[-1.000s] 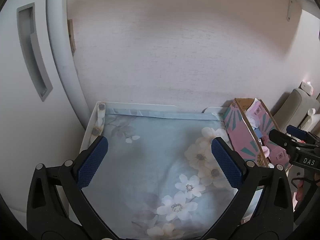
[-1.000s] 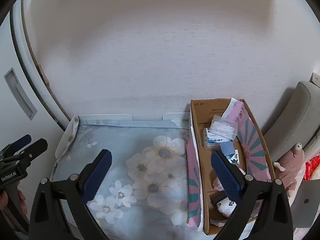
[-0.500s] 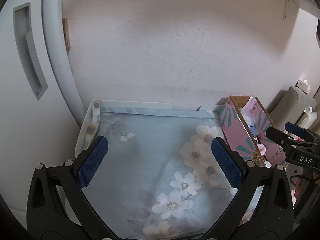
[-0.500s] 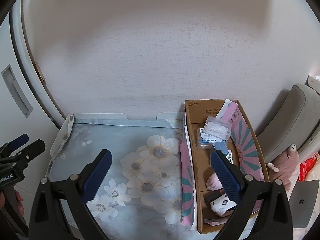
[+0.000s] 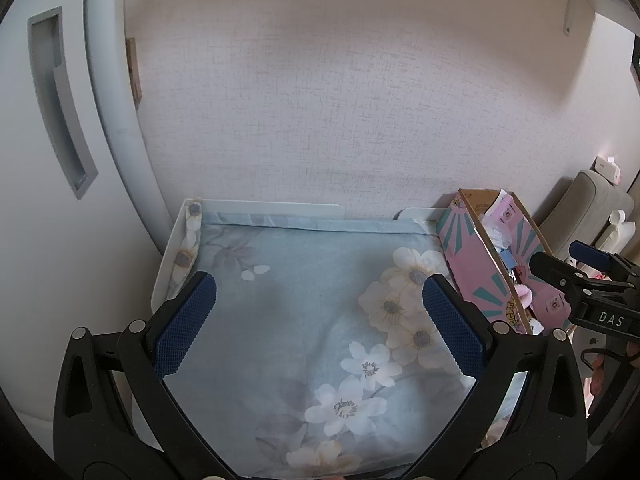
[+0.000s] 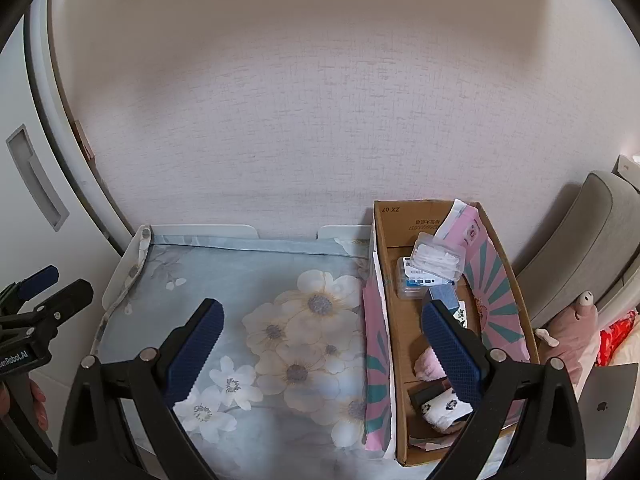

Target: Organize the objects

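A pink and teal cardboard box (image 6: pixel 496 280) (image 5: pixel 476 272) stands open on the right of a pale blue floral cloth (image 6: pixel 256 312) (image 5: pixel 304 312) that covers a small white table. Inside it lie a clear plastic case (image 6: pixel 438 258), a blue and white packet (image 6: pixel 418 282), a pink soft item (image 6: pixel 428 364) and a white spotted sock (image 6: pixel 444 408). My right gripper (image 6: pixel 320 340) hangs open over the box's left wall, holding nothing. My left gripper (image 5: pixel 318 324) hovers open above the middle of the cloth, also with nothing in it.
A textured wall rises right behind the table. A white cabinet door with a recessed handle (image 5: pixel 60 100) stands at the left. At the right are a grey cushion (image 6: pixel 592 236), a pink plush toy (image 6: pixel 568 332) and a grey laptop (image 6: pixel 608 404).
Both grippers have drawn back and up a little, so the table and box sit lower and farther left in view. Both stay open.
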### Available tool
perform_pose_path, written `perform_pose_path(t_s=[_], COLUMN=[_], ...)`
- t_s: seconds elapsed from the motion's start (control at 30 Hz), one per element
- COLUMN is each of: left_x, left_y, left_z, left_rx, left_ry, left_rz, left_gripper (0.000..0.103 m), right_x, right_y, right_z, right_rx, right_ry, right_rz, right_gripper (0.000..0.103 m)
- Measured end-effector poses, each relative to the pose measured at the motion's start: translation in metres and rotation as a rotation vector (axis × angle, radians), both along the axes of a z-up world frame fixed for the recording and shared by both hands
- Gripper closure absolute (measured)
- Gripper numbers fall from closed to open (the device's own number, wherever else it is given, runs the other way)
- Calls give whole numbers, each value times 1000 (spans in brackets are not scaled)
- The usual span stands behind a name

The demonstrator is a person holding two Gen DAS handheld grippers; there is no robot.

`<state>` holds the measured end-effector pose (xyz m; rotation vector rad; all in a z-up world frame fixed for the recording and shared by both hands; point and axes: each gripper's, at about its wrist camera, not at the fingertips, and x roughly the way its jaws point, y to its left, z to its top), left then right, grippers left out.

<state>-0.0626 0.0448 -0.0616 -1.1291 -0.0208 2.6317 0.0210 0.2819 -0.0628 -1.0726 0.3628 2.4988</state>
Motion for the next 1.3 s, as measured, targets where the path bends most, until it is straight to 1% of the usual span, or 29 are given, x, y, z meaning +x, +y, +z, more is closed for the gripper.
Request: perform_pose_path(t_s=[0.6,0.8,0.9,1.0,1.07,1.2,1.3], left_x=[5,8,11,13,13,12,9], left_y=[-3,0,2,0,-1,-8,-12], left_z=[3,4,6,9,9,7,7], left_rx=[-2,-32,-59,-63,-58,-16,-18], left_ry=[20,40,68,92,87,84,83], left_rz=[-6,-2,6,22,35,23,22], left_gripper=[0,0,0,0,0,0,0], right_x=[2,1,0,-1,-1,-4,-9], right_y=[-1,-2,-4,-5,-5,-6,-8], right_z=[0,1,1,1,1,1,2], right_rx=[-2,1,5,7,5,2,-4], right_ry=[4,3,2,3,1,-5,-11], right_rz=[0,0,0,-1,-1,-8,-15], right_gripper=[4,4,4,4,4,4,4])
